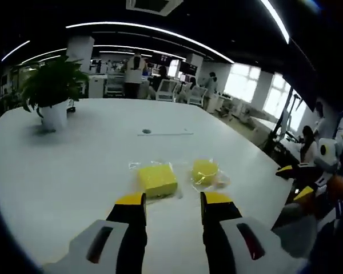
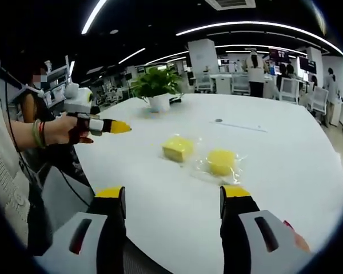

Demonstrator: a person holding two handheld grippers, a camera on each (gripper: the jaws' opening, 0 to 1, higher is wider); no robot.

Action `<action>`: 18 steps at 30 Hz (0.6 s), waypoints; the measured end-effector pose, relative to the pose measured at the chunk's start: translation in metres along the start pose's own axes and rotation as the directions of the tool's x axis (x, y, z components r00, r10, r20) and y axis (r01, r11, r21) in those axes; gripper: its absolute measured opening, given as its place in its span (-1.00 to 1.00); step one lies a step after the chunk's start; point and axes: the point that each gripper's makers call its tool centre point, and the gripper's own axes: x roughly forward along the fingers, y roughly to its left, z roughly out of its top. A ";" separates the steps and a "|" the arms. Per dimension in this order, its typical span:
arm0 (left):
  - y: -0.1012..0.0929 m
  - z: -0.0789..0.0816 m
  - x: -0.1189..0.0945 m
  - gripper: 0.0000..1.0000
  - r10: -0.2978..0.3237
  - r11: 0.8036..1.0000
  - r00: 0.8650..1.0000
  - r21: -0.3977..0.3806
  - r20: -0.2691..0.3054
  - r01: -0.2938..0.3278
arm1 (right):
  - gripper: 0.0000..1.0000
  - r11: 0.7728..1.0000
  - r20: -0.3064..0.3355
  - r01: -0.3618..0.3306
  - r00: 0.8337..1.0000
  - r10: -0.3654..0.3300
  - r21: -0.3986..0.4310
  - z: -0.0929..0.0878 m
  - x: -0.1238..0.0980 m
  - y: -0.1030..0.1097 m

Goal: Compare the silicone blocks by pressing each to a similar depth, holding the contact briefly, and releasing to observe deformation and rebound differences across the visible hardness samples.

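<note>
A white table (image 1: 57,171) spans both views, a potted plant (image 1: 50,94) at its ten o'clock in the left gripper view. Near centre lie a square yellow block (image 1: 157,180) and, at its three o'clock, a round yellow block (image 1: 205,171), both in clear wrap. The left gripper (image 1: 172,198) and right gripper (image 2: 173,192) hover wide open, empty.

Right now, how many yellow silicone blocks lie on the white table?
2: a square yellow silicone block, and a round yellow silicone block beside it, both on clear plastic wrap, apart from each other.
</note>
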 end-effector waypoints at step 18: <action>-0.011 -0.028 -0.074 -0.01 -0.032 0.999 0.997 -0.011 0.069 0.033 | 0.35 0.997 0.048 -0.003 0.999 -0.001 0.077 -0.028 -0.015 0.015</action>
